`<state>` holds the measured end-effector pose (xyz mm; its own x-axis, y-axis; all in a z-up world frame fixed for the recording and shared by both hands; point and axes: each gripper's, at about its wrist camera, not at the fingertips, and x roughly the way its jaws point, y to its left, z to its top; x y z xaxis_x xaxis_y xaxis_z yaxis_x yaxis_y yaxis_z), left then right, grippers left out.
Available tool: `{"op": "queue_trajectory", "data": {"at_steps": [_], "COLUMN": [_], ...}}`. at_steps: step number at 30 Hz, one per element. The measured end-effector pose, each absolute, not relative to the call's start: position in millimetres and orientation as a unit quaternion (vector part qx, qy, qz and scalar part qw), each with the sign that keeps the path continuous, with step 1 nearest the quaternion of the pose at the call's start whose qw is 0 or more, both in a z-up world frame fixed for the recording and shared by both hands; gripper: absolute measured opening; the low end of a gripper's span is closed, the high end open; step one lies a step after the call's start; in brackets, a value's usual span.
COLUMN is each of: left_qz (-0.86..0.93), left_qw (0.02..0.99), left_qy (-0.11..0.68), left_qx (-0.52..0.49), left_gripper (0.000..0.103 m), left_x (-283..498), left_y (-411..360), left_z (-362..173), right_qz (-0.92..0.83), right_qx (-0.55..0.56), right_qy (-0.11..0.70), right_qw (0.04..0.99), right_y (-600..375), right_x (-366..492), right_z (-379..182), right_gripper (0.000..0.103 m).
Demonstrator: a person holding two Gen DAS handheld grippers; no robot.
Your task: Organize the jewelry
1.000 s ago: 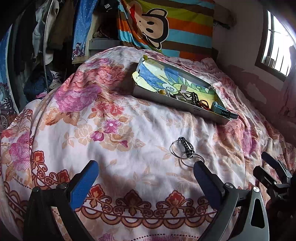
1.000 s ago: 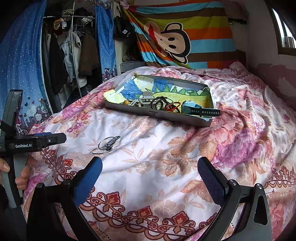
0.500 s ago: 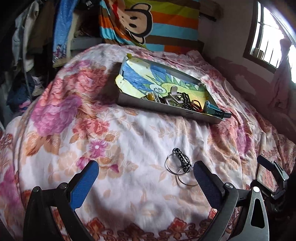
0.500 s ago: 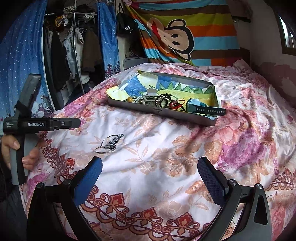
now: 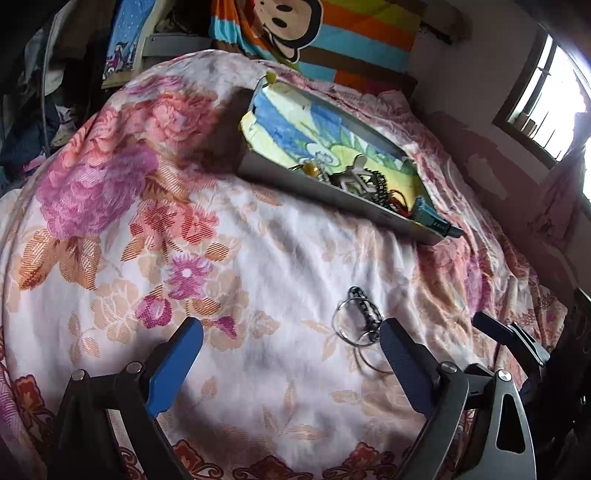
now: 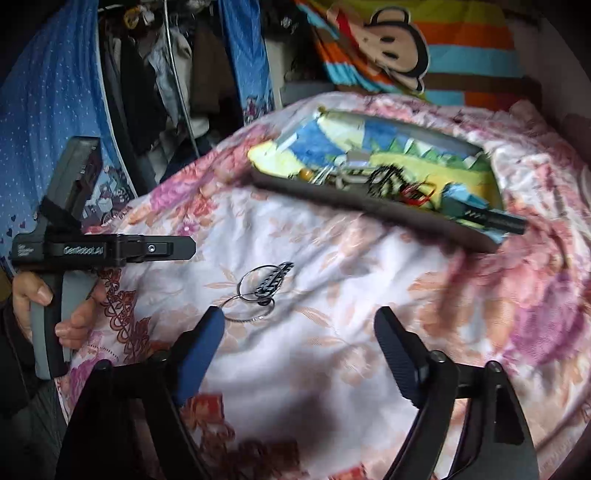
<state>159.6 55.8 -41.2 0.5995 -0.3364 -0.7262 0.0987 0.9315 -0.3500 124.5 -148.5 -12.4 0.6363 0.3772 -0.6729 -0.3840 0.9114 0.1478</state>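
A bunch of silver hoops with a dark chain (image 5: 357,320) lies loose on the floral bedspread; it also shows in the right wrist view (image 6: 258,291). A grey tray (image 5: 332,199) with a cartoon lining holds several jewelry pieces and a blue watch (image 5: 432,219); the tray also shows in the right wrist view (image 6: 354,203). My left gripper (image 5: 291,363) is open and empty, the hoops just ahead of its right finger. My right gripper (image 6: 299,347) is open and empty, the hoops just beyond its left finger. The left gripper also appears at the left of the right wrist view (image 6: 110,249).
The floral bedspread (image 5: 258,258) covers the whole bed. Hanging clothes and a blue curtain (image 6: 55,110) stand at the left. A striped monkey cloth (image 5: 314,33) hangs behind the bed. A window (image 5: 546,110) is at the right.
Both grippers have moved forward and closer to the hoops on the bedspread. The right gripper has swung left toward them. Both stay open. The hoops and tray have not moved.
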Motion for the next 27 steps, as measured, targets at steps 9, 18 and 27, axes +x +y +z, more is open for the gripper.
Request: {"op": "queue_trajectory", "data": {"at_steps": [9, 18, 27], "left_qz": [-0.105, -0.135, -0.166], "left_qw": [0.877, 0.879, 0.881], "left_qy": [0.441, 0.428, 0.422], "left_qx": [-0.157, -0.158, -0.135], "left_gripper": [0.096, 0.096, 0.096], "left_x": [178, 185, 182], "left_y": [66, 58, 43], "left_z": [-51, -49, -47], "right_qz": [0.211, 0.168, 0.122], "right_qx": [-0.039, -0.127, -0.134], "right_qy": [0.445, 0.464, 0.466], "right_qw": [0.869, 0.861, 0.866], "right_y": [-118, -120, -158], "right_x": [156, 153, 160], "right_z": [-37, -37, -40], "right_gripper": [0.061, 0.06, 0.053]}}
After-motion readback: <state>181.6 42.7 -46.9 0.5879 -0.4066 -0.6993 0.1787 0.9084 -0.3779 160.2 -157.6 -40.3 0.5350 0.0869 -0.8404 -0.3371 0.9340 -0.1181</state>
